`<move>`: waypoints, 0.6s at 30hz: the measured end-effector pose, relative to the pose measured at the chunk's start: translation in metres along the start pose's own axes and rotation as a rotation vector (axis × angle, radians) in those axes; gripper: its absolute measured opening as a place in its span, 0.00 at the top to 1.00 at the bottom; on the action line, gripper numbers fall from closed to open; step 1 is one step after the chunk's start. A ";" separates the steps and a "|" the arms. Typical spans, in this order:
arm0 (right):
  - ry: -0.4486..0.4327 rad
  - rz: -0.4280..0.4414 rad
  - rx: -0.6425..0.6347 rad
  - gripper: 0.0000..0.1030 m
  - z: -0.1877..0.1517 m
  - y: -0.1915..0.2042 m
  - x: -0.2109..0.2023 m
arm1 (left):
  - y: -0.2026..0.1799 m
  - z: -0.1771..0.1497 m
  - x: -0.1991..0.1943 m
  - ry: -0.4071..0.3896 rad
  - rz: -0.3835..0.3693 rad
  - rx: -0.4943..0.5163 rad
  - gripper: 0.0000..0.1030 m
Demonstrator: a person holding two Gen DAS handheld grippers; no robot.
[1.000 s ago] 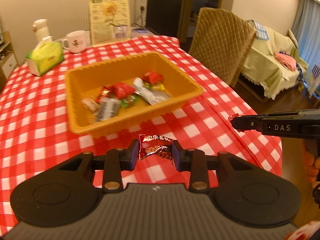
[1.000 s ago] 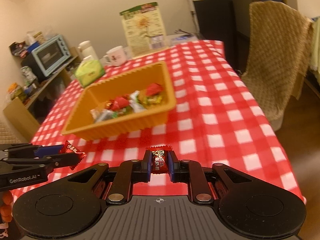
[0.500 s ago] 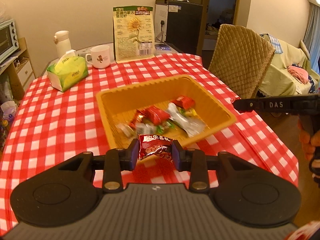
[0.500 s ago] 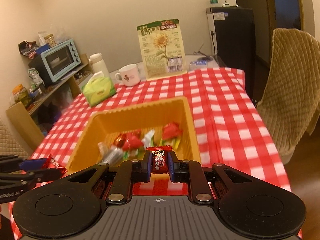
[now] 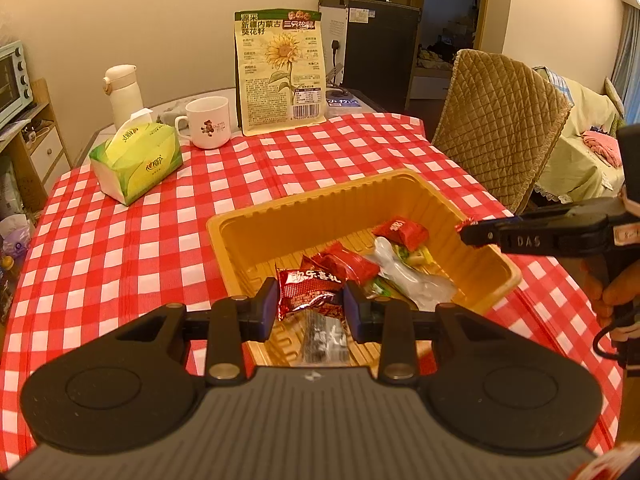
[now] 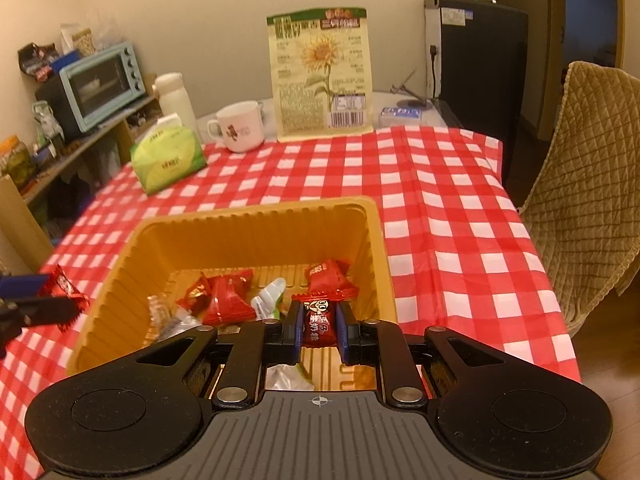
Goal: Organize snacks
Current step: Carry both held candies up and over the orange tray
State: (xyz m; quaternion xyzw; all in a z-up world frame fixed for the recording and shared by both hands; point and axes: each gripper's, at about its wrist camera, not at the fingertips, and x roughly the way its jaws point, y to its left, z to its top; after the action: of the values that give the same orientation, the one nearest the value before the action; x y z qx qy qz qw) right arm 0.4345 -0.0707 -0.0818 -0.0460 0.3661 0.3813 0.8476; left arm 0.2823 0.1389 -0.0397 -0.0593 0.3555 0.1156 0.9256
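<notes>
**Two wrapped snacks carried over the tray**

The left gripper is clamped on a red snack packet; the right gripper is clamped on a small dark-red candy. Both hang above the near end of the orange tray, where other sweets already lie. This looks like the drop step: next, each pair of jaws must part over the tray. Only the left view shows a hand on the right tool; only the right view shows the toaster oven whole.
</notes>
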 end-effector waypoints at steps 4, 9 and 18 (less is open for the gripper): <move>0.025 -0.012 0.001 0.83 0.000 -0.001 0.014 | 0.004 0.005 0.014 0.011 -0.007 0.004 0.70; 0.048 -0.022 0.001 0.83 -0.001 -0.002 0.025 | 0.007 0.007 0.029 0.029 -0.015 0.010 0.70; 0.049 -0.022 0.027 0.80 0.004 -0.004 0.032 | 0.014 0.011 0.047 0.049 -0.017 0.010 0.69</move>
State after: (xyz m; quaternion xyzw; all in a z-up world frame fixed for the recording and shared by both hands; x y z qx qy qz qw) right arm 0.4538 -0.0526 -0.1002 -0.0480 0.3913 0.3658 0.8430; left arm 0.3193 0.1624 -0.0635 -0.0607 0.3782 0.1044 0.9178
